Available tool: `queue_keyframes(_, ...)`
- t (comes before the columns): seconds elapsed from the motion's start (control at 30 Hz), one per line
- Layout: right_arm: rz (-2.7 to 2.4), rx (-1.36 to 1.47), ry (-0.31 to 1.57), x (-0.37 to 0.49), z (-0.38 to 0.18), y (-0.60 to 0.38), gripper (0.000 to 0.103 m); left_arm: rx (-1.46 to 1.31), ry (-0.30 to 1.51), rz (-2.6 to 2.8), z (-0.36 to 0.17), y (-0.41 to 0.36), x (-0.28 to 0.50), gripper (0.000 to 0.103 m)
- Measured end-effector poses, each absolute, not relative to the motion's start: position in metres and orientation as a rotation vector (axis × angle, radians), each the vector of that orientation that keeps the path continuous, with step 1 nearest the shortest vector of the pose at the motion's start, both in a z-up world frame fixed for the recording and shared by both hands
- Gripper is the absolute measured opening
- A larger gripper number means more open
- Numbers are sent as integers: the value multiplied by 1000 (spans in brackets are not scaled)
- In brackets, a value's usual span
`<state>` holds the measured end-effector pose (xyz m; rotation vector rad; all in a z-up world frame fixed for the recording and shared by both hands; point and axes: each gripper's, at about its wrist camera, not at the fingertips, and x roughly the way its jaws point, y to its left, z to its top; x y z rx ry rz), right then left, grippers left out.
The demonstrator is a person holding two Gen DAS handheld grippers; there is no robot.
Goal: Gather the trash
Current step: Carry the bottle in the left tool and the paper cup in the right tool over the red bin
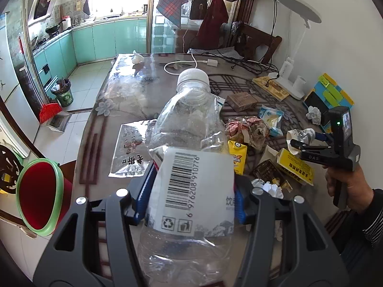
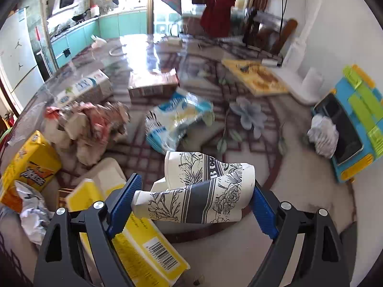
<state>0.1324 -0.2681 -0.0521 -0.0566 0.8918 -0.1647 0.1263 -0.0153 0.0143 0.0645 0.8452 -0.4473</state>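
My left gripper (image 1: 191,191) is shut on a crushed clear plastic bottle (image 1: 189,157) with a white cap and barcode label, held above the table's near left edge. My right gripper (image 2: 194,198) is shut on crushed paper cups (image 2: 203,191) with black floral print, held above the table; it also shows in the left wrist view (image 1: 296,143) at the right. A red bin with a green rim (image 1: 39,192) stands low at the left. Trash on the table: yellow drink carton (image 1: 237,155), crumpled wrapper (image 2: 95,124), blue-white bag (image 2: 177,117), yellow box (image 2: 143,244), paper balls (image 2: 323,136).
The table (image 1: 134,88) has a glossy flowered cover. A silver foil bag (image 1: 129,150) lies near its left edge. A white lamp (image 1: 299,16), cables, a book (image 2: 258,76), brown boxes (image 2: 153,83) and a phone on a blue-yellow stand (image 2: 344,131) sit at the back and right.
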Motion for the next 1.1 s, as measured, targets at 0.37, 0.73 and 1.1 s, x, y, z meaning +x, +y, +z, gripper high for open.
queue_keyframes(0.37, 13, -172, 688, 114, 35, -157, 83, 30, 775, -255, 33, 70, 136, 54)
queue_keyframes(0.73, 212, -185, 641, 150, 58, -18, 83, -18, 806, 27, 1, 208, 195, 54)
queue_keyframes(1.1, 354, -215, 651, 195, 45, 92, 83, -131, 920, 187, -60, 305, 215, 56)
